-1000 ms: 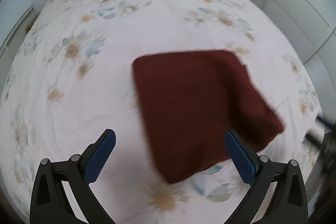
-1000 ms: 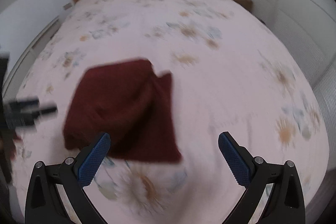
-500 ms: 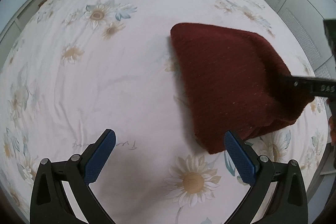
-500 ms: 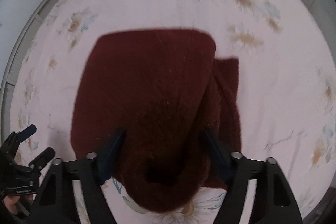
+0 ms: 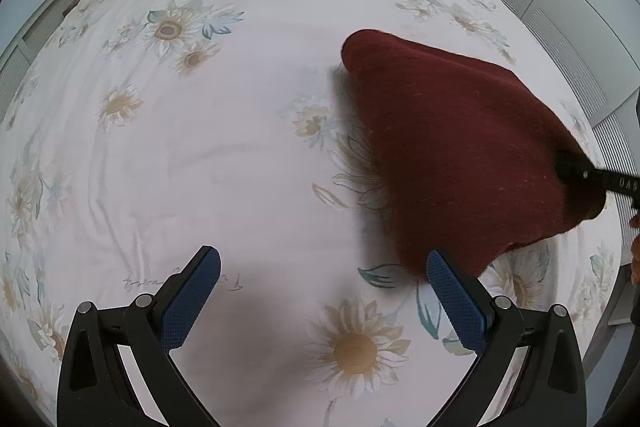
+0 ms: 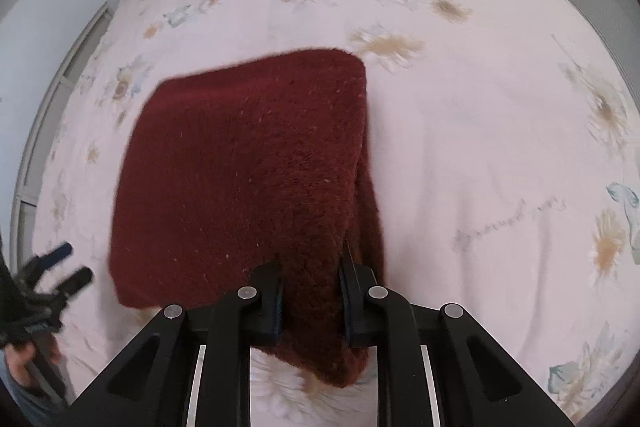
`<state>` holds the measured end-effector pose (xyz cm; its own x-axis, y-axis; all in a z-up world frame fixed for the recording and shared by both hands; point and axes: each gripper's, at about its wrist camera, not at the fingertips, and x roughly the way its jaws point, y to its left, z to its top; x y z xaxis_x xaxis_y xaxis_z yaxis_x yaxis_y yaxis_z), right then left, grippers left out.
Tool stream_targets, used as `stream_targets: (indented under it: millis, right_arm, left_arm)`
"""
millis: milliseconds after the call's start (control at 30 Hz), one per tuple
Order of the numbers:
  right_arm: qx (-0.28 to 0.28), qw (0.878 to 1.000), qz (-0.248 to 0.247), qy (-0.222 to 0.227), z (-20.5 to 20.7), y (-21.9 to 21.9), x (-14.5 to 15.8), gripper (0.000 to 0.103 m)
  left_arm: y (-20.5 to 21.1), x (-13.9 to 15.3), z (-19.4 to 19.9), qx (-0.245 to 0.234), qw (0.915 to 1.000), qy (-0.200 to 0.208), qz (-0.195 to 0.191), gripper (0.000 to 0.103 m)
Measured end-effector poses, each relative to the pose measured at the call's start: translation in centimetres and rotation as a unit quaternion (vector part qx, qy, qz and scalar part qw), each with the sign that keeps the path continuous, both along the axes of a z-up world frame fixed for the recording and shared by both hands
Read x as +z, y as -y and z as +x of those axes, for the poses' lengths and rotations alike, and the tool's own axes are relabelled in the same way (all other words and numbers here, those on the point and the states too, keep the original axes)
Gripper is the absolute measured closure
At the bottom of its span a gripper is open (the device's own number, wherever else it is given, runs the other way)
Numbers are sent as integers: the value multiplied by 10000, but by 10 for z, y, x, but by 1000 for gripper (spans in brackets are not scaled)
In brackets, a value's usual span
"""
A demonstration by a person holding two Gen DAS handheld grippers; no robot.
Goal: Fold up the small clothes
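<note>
The right tool (image 6: pixel 311 301) has just closed, gripping the near edge of the maroon knit (image 6: pixel 248 171) on the bed (image 6: pixel 480 147); left tool (image 5: pixel 320 299) gapes empty; next, lift and fold over.

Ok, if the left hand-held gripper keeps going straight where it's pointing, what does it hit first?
Probably the bare floral bedsheet: the left hand-held gripper is open and empty, and the maroon garment lies off to its right.
</note>
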<state>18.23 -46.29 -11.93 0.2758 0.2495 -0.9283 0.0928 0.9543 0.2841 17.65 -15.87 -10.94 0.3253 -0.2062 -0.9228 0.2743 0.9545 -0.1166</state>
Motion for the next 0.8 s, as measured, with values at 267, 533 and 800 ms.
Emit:
stream_targets:
  millis: [267,533,800]
  right_arm:
    - [36,9995,-299,-139,-5,-6,-22,36]
    - [-9,9998,-191,116,3,4,9,21]
    - [-25,9999,-65,140,37,-3,14,0]
  left_arm:
    - [10,-2,1,-49,10000,-74,-31,1]
    - [13,-1,17,-32,9999,-118,-51,1]
    - [43,3,61,-78,9995,-258,-191,1]
